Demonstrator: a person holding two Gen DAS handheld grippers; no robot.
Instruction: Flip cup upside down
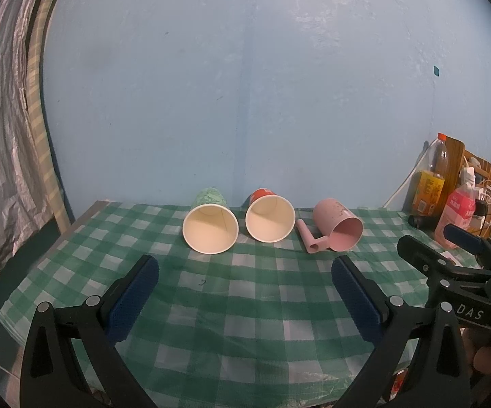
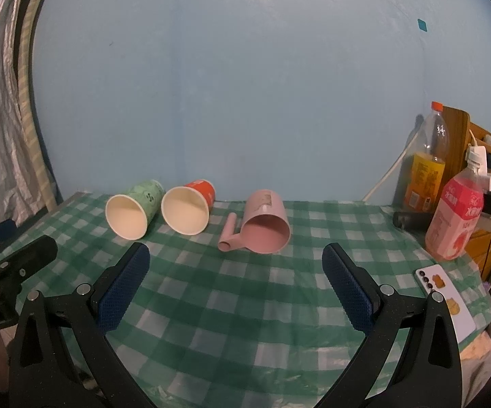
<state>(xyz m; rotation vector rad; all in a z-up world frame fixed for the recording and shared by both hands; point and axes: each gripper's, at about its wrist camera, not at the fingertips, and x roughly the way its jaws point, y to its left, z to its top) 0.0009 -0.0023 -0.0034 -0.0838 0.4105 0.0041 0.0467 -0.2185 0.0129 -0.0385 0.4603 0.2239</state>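
Observation:
Three cups lie on their sides on the green checked tablecloth [image 1: 245, 292], mouths toward me: a green paper cup [image 1: 210, 226] at left, a red paper cup [image 1: 269, 217] in the middle, and a pink plastic mug [image 1: 342, 226] with a handle at right. They also show in the right wrist view: green cup [image 2: 131, 209], red cup [image 2: 187, 210], pink mug [image 2: 265, 226]. My left gripper [image 1: 245, 268] is open and empty, short of the paper cups. My right gripper [image 2: 235, 261] is open and empty, short of the pink mug.
Two drink bottles [image 2: 456, 214] [image 2: 427, 166] and a wooden rack with cables [image 2: 483, 170] stand at the right. A phone [image 2: 445, 299] lies near the right table edge. A grey curtain [image 1: 4, 136] hangs at left. A blue wall [image 1: 245, 85] is behind.

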